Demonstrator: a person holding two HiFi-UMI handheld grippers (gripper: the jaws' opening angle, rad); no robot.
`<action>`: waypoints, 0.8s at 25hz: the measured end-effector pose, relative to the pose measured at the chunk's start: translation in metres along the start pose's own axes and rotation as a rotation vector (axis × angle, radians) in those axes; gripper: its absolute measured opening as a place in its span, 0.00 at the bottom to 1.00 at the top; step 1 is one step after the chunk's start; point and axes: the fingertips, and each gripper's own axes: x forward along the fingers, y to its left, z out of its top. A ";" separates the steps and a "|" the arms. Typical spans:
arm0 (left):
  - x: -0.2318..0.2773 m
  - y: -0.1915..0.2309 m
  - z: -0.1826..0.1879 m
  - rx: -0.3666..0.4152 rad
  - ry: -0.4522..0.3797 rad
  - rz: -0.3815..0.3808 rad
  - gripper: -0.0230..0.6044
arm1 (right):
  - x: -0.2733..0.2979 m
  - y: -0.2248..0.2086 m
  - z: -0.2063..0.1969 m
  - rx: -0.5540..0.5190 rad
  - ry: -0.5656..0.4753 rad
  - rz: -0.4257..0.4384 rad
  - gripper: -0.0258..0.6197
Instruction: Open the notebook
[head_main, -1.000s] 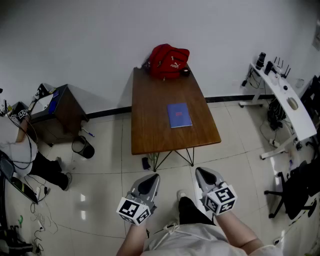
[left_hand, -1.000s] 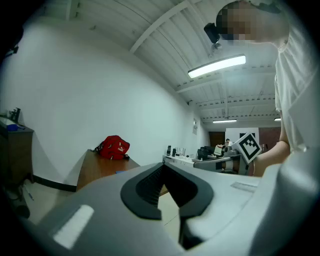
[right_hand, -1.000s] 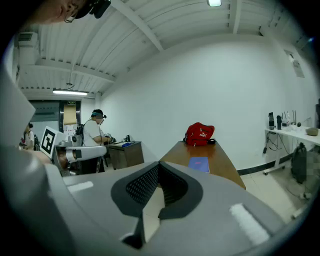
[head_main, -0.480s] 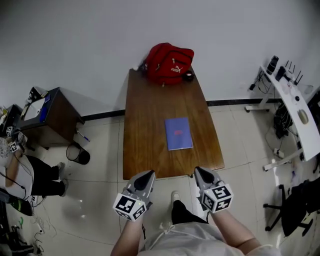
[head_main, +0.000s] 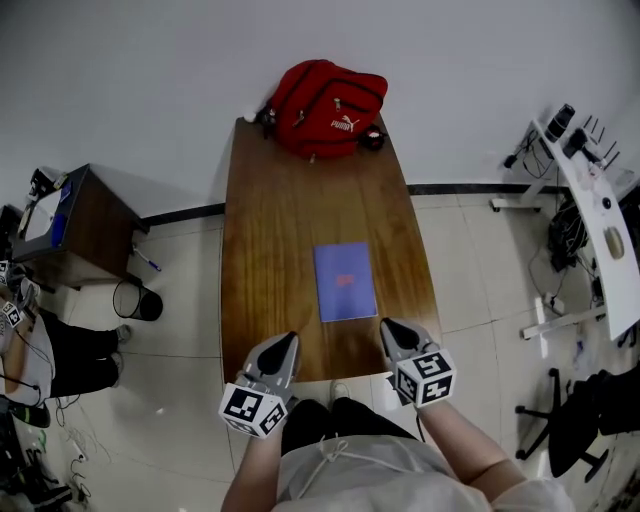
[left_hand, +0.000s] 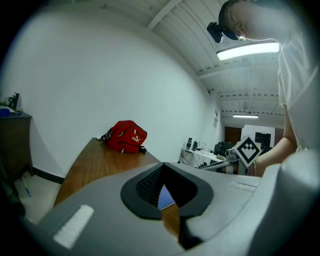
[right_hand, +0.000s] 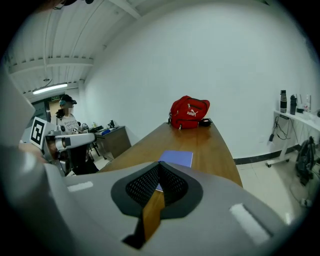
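Observation:
A closed blue notebook (head_main: 345, 281) lies flat on the brown wooden table (head_main: 270, 230), toward its near right part. It also shows in the right gripper view as a blue notebook (right_hand: 176, 158) just past the jaw tips. My left gripper (head_main: 283, 345) hovers at the table's near edge, left of the notebook, with its jaws together and nothing in them. My right gripper (head_main: 393, 330) hovers just off the notebook's near right corner, also shut and empty. Neither touches the notebook. In the left gripper view a sliver of the notebook (left_hand: 166, 197) shows through the slot under the joined jaws.
A red bag (head_main: 325, 95) sits at the table's far end against the white wall. A dark cabinet (head_main: 70, 225) and a black bin (head_main: 130, 298) stand on the left, near a seated person (head_main: 30, 350). A white desk (head_main: 595, 200) stands on the right.
The person has stepped up to the table. Both grippers, which were over the floor, now hang at the table's near edge beside the notebook. Their jaws stayed shut.

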 end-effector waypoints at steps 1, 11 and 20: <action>0.004 0.006 -0.004 -0.006 0.014 0.005 0.03 | 0.008 -0.004 -0.003 0.002 0.021 -0.004 0.05; 0.055 0.040 -0.048 -0.095 0.143 -0.066 0.03 | 0.091 -0.055 -0.052 0.063 0.297 -0.080 0.12; 0.108 0.073 -0.059 -0.161 0.175 -0.095 0.03 | 0.139 -0.083 -0.063 0.105 0.395 -0.117 0.18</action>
